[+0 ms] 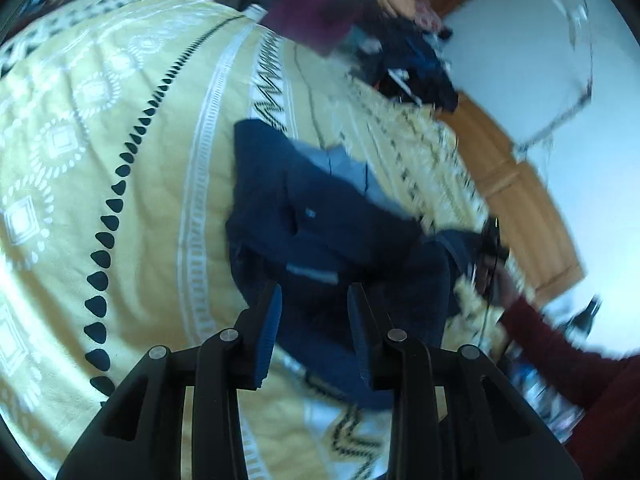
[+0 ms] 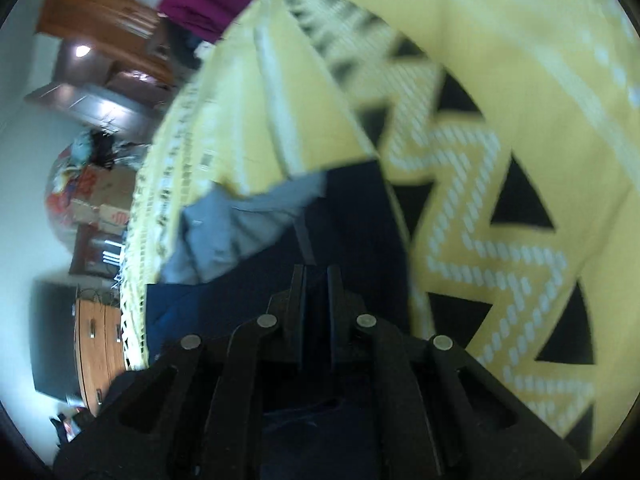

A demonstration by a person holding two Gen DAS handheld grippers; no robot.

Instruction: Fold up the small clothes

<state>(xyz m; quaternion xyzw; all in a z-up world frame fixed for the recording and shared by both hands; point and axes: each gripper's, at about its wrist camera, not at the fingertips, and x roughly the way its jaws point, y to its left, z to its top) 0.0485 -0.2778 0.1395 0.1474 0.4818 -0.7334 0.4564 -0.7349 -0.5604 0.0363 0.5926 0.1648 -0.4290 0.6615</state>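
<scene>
A small navy garment (image 1: 332, 216) with a pale grey-blue part (image 1: 348, 164) lies crumpled on a yellow patterned bedspread (image 1: 120, 120). My left gripper (image 1: 314, 312) hovers over its near edge, open, with the cloth showing between the blue pads (image 1: 272, 320). In the right wrist view my right gripper (image 2: 316, 280) is shut on a fold of the navy garment (image 2: 352, 220), and the grey-blue part (image 2: 240, 220) lies just ahead to the left. The right gripper (image 1: 490, 256) also shows blurred at the garment's right end, held by a hand in a maroon sleeve (image 1: 560, 344).
A pile of dark clothes (image 1: 412, 60) and a maroon cloth (image 1: 308, 12) lie at the bed's far edge. A wooden bed frame (image 1: 512, 184) runs along the right. Beyond the bedspread (image 2: 500, 80) are wooden drawers (image 2: 100, 340) and boxes (image 2: 92, 192).
</scene>
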